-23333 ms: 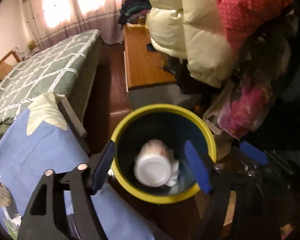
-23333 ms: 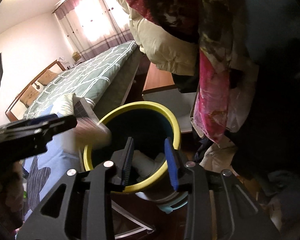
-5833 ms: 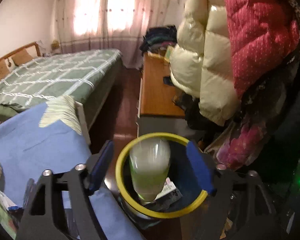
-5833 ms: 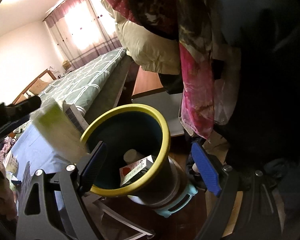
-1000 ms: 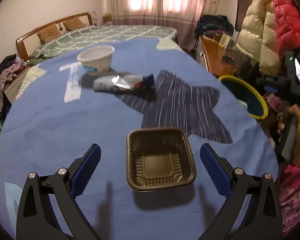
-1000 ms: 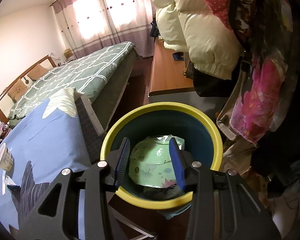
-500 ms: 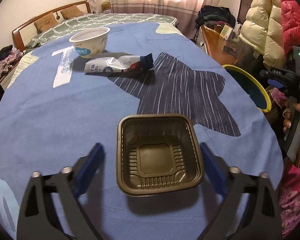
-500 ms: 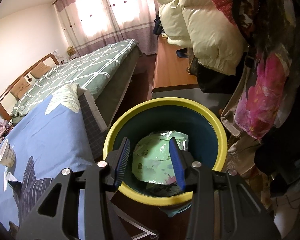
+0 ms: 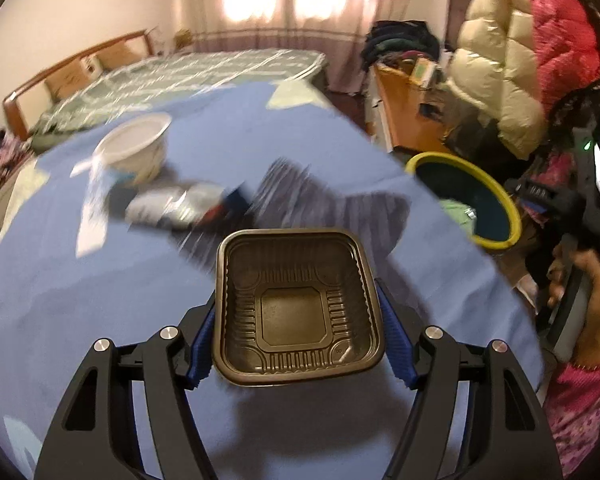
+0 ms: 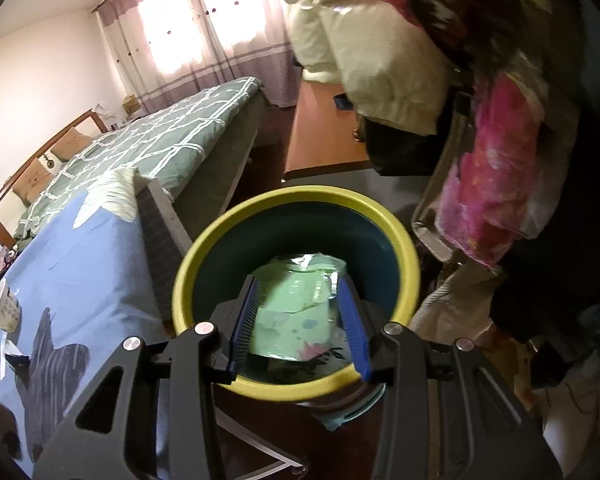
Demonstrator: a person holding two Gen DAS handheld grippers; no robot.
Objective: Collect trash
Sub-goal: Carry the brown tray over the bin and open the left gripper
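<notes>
Over the near part of the blue-covered bench (image 9: pixel 80 320), the left gripper (image 9: pixel 298 338) has its jaws closing on the side walls of a dark plastic food tray (image 9: pixel 298 304), the blue pads at or just touching its flanks; the tray looks lifted, with its shadow on the cloth below. Such a thin tray is likely to flex, so too firm a squeeze could buckle it and let it spring out, while too light a hold could let it tip forward on the way to the yellow-rimmed bin (image 9: pixel 466 200), which stands off the bench's right edge. Any residue inside would then land on the cloth. Farther off, a white bowl (image 9: pixel 134 152) and a crinkled wrapper (image 9: pixel 172 208) remain to be collected. The right gripper (image 10: pixel 302 320) hangs over the bin (image 10: pixel 300 200), its jaws partly open and steady; a pale green packet (image 10: pixel 296 300) shows between them, but whether they hold it or it already lies in the bin cannot be told. With that gripper over the opening, the incoming tray could knock against it or catch the rim and fall to the floor.
</notes>
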